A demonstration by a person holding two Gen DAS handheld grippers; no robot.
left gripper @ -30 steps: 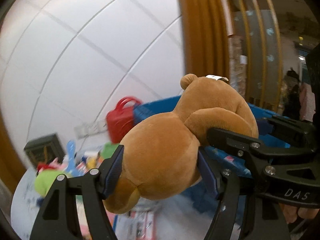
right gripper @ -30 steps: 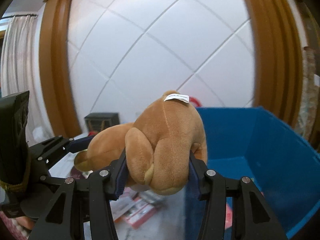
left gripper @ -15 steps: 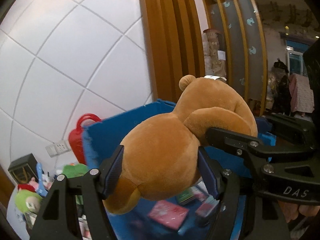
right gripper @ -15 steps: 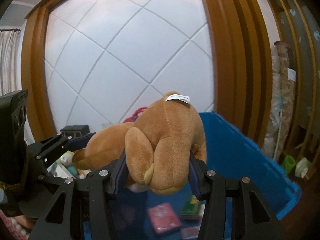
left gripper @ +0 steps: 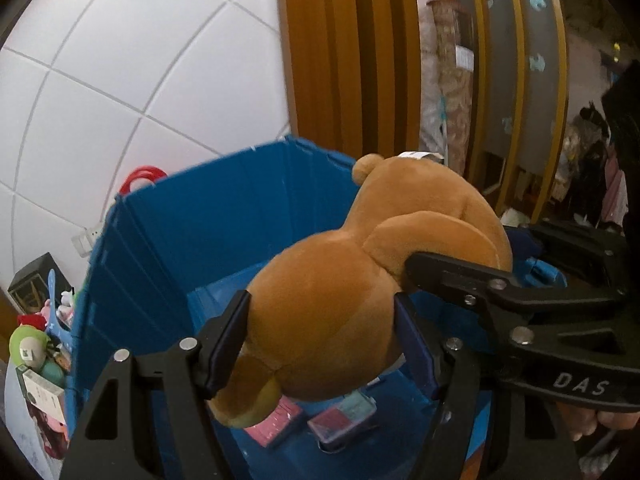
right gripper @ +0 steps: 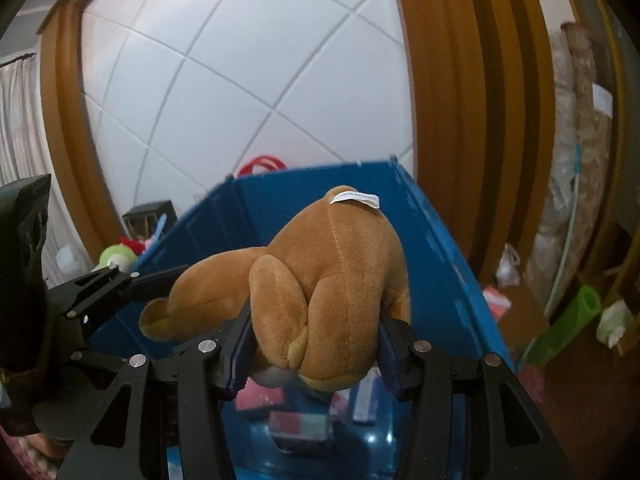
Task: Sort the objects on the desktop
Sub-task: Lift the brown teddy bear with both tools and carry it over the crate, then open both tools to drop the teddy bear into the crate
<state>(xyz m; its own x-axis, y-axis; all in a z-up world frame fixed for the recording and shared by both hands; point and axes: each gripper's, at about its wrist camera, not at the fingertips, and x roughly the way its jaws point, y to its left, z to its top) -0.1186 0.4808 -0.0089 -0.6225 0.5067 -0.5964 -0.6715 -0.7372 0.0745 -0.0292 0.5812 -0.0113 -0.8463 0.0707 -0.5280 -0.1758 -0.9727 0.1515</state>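
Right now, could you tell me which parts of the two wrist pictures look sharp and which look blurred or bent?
Left wrist view: the brown plush bear is sharp, and the white wall's tile lines bow with fisheye distortion. Right wrist view: the bear is crisp, while the blue plastic bin is soft along its rim.

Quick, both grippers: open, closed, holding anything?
Left gripper: closed on the brown teddy bear.
Right gripper: closed on the same bear, above the blue bin.
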